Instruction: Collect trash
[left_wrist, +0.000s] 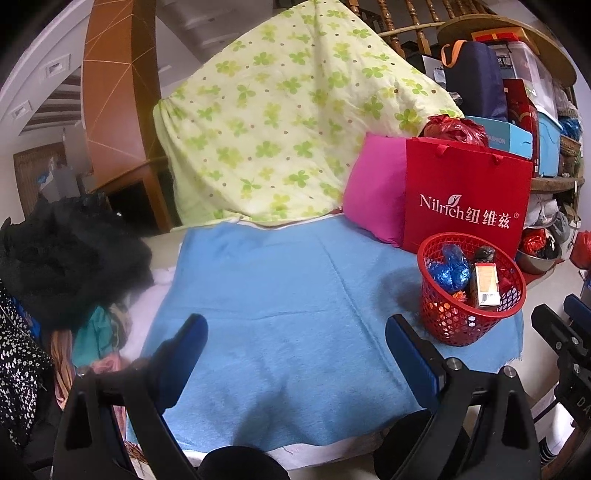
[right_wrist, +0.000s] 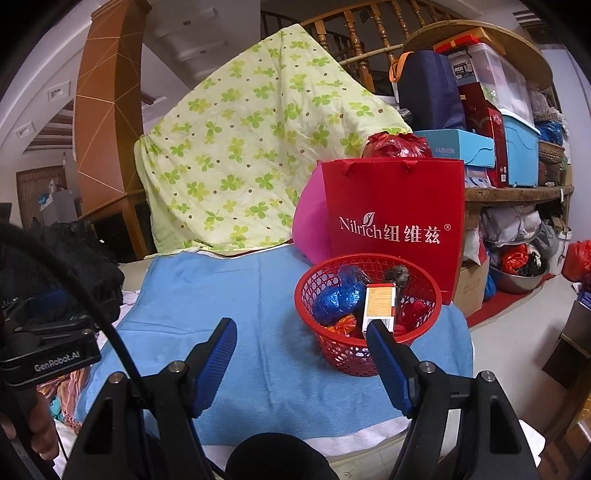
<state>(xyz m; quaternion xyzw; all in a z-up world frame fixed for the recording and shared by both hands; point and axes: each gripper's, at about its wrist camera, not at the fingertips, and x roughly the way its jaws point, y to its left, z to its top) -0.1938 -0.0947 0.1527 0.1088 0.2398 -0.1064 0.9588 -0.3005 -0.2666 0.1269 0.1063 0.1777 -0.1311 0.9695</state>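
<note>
A red mesh basket (left_wrist: 471, 325) (right_wrist: 354, 354) stands on the right part of a blue towel (left_wrist: 288, 314) (right_wrist: 229, 314). It holds a crumpled blue wrapper (left_wrist: 452, 271) (right_wrist: 340, 295), a small orange-and-white carton (left_wrist: 487, 285) (right_wrist: 380, 304), orange foil and a dark scrap. My left gripper (left_wrist: 295, 332) is open and empty above the towel, left of the basket. My right gripper (right_wrist: 301, 332) is open and empty, its right finger (right_wrist: 388, 362) in front of the basket's near rim.
A red Nilrich paper bag (left_wrist: 465, 199) (right_wrist: 395, 214) and a pink cushion (left_wrist: 373, 184) stand behind the basket. A green clover quilt (left_wrist: 280, 122) (right_wrist: 240, 147) rises at the back. Dark clothes (left_wrist: 62, 258) lie left. Cluttered shelves (right_wrist: 517, 129) stand right.
</note>
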